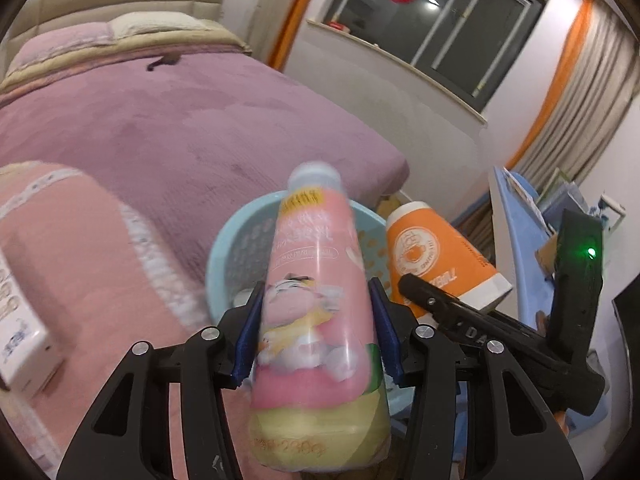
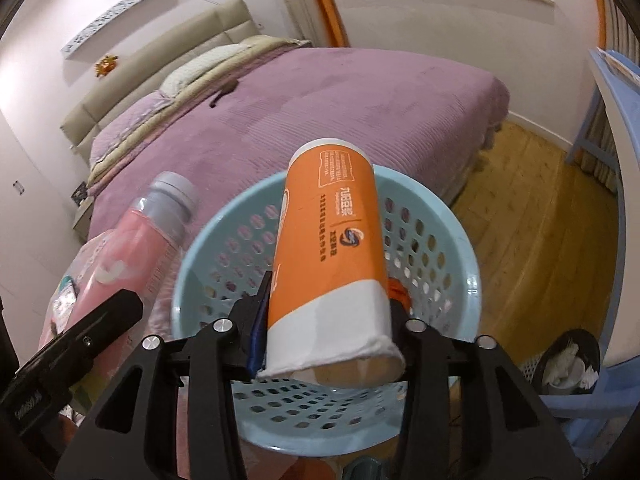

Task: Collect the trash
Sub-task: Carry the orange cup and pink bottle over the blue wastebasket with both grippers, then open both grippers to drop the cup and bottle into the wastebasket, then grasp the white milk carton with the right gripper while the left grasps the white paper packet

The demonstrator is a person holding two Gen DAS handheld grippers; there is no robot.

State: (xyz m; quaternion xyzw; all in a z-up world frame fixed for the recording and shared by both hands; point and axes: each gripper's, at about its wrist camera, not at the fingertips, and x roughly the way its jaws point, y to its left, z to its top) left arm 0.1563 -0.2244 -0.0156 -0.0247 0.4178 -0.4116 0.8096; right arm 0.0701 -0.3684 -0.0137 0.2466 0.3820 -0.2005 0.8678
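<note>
My left gripper (image 1: 316, 320) is shut on a pink and yellow drink bottle (image 1: 316, 300) with a pale cap, held over the near rim of a light blue perforated basket (image 1: 236, 248). My right gripper (image 2: 328, 316) is shut on an orange and white paper cup (image 2: 328, 248), held tilted above the open basket (image 2: 440, 240). The cup also shows in the left wrist view (image 1: 436, 256), with the right gripper (image 1: 460, 316) to the right of my bottle. The pink bottle (image 2: 132, 248) shows at the left in the right wrist view.
A bed with a purple cover (image 1: 180, 120) lies behind the basket. A pink cushion (image 1: 80, 260) and a white box (image 1: 20, 340) sit at the left. A blue chair (image 2: 616, 128) and a dark bin with paper (image 2: 568, 364) stand on the wooden floor (image 2: 520, 220) at the right.
</note>
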